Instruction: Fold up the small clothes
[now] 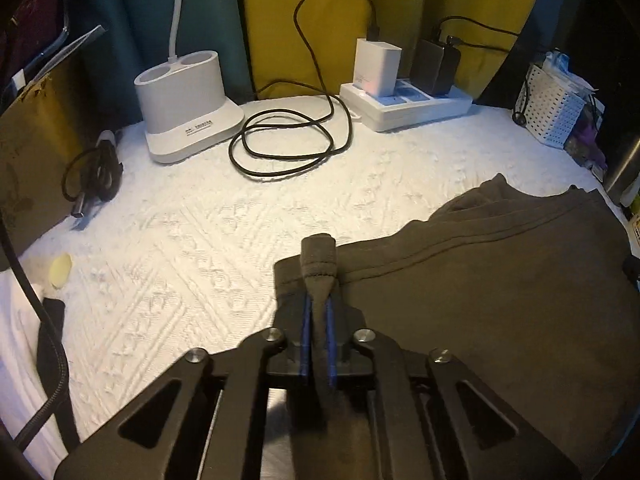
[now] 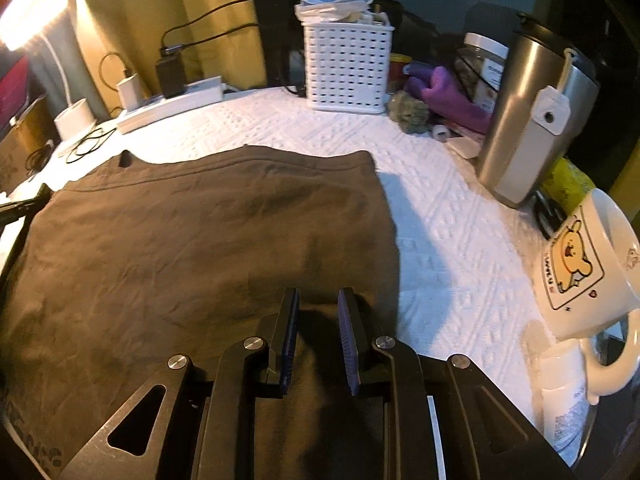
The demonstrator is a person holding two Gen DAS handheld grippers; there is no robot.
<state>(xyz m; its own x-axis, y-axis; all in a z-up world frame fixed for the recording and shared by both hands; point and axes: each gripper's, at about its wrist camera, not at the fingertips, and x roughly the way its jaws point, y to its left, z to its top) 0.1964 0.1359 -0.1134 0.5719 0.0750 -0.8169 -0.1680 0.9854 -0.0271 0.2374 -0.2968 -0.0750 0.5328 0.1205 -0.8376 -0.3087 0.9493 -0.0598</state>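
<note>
A dark brown garment (image 2: 192,240) lies spread on the white textured cloth (image 2: 440,216). It also shows in the left wrist view (image 1: 500,288), on the right half. My left gripper (image 1: 319,304) is shut on a pinched corner of the garment's left edge, and a fold of fabric sticks up between the blue pads. My right gripper (image 2: 318,300) is open and empty, just above the garment's near right part, close to its right edge.
At the back stand a white lamp base (image 1: 184,104), a coiled black cable (image 1: 284,148) and a power strip with chargers (image 1: 404,100). A white perforated basket (image 2: 346,68), a steel tumbler (image 2: 528,120) and a white mug (image 2: 588,264) crowd the right side.
</note>
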